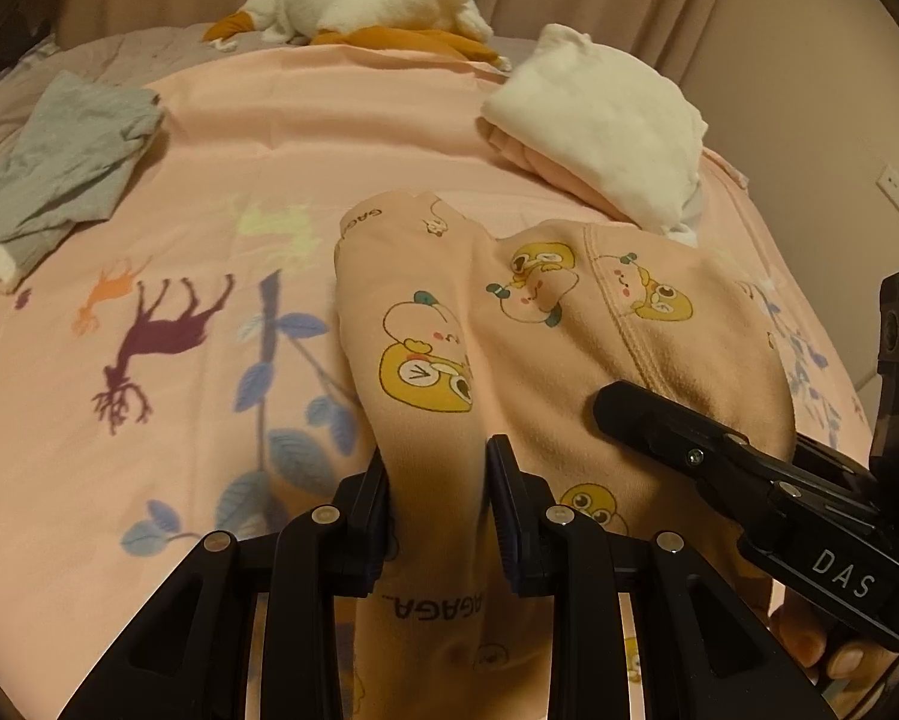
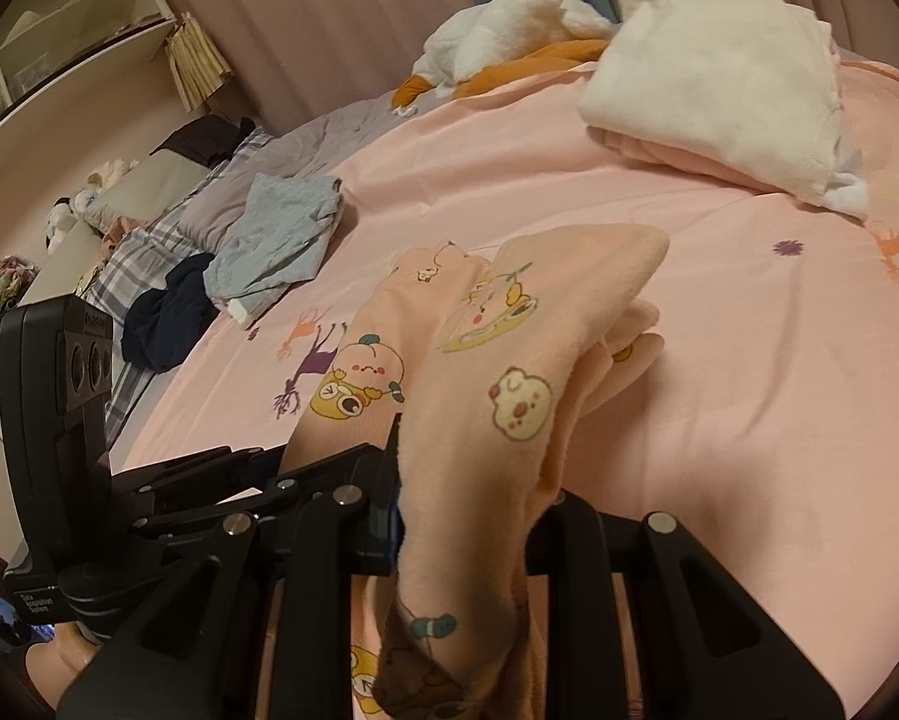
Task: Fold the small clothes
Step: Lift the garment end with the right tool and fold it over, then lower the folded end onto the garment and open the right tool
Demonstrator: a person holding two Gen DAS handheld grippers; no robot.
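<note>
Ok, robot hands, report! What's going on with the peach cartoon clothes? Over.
Left gripper shut on peach garment. Right gripper shut on it too. Garment bunched over pink sheet. Nothing blocking.
</note>
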